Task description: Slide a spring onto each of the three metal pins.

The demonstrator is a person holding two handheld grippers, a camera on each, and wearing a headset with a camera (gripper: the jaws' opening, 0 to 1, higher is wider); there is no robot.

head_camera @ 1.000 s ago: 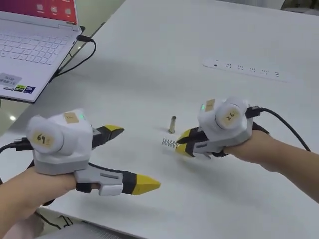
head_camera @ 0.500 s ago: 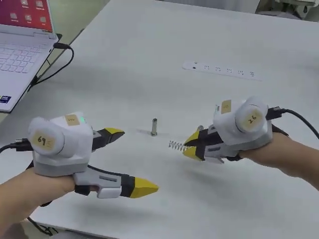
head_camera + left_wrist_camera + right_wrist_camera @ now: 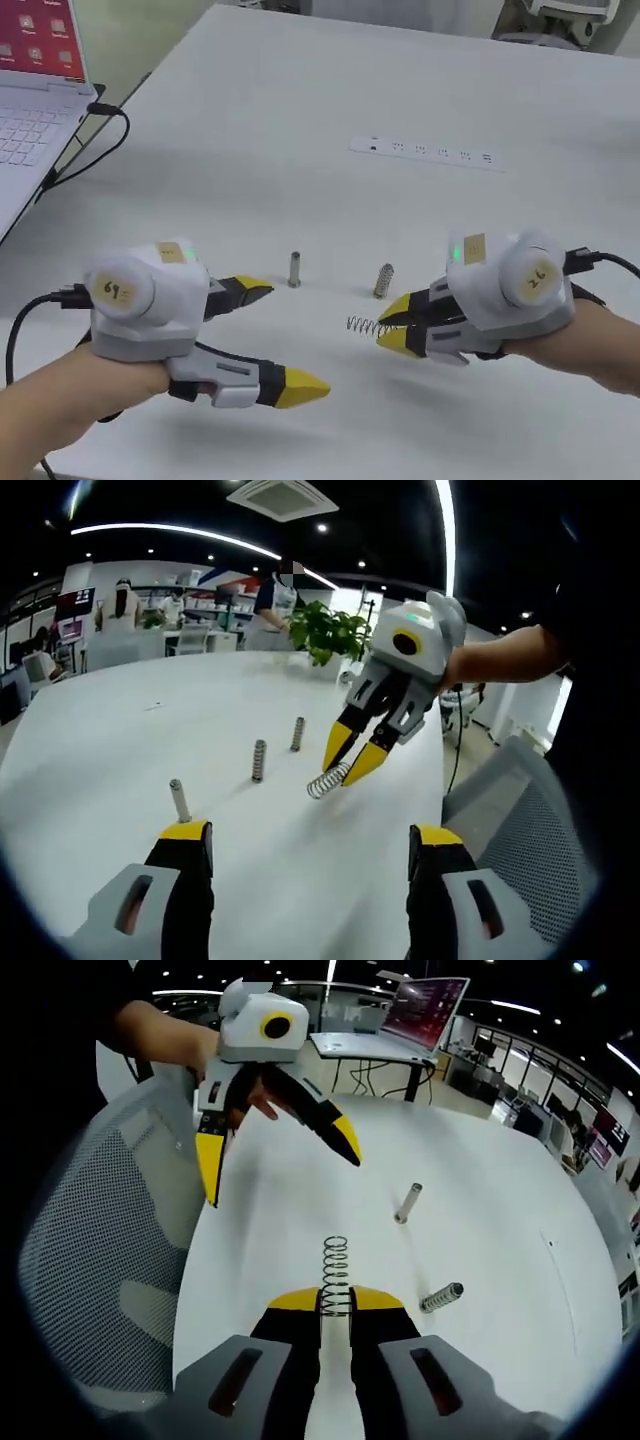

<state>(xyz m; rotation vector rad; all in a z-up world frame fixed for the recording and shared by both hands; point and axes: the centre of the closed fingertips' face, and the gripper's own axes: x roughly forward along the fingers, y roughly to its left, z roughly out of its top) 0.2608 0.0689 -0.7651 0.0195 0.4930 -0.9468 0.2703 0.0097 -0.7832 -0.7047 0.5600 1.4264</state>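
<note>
- Right gripper view: we see the spring (image 3: 335, 1260) pinched at one end between the yellow tips of the right gripper (image 3: 335, 1302), which are closed on it. The rest of the coil juts straight ahead over the table (image 3: 250, 1260).
- Head view: the spring (image 3: 365, 326) points left from those tips. It sits on our side of two upright pins, a bare pin (image 3: 295, 269) and a sprung pin (image 3: 384, 281), and is closer to the sprung one. We cannot tell whether its free end touches the table.
- Left gripper view: here we count three pins in a row. The bare pin (image 3: 180, 800) is nearest, then the sprung pin (image 3: 259, 760), then a third pin (image 3: 298, 734) that also looks coiled. The spring hangs just beside that row.
- Head view: the left gripper (image 3: 290, 337) has its jaws spread wide, with nothing between them. It is left of the spring and apart from it.
- Head view: farther back lie a power strip (image 3: 430, 153), and at the left edge a laptop (image 3: 25, 120) with its cable (image 3: 90, 165).
- Right gripper view: a mesh chair (image 3: 90, 1250) stands beside the table.
</note>
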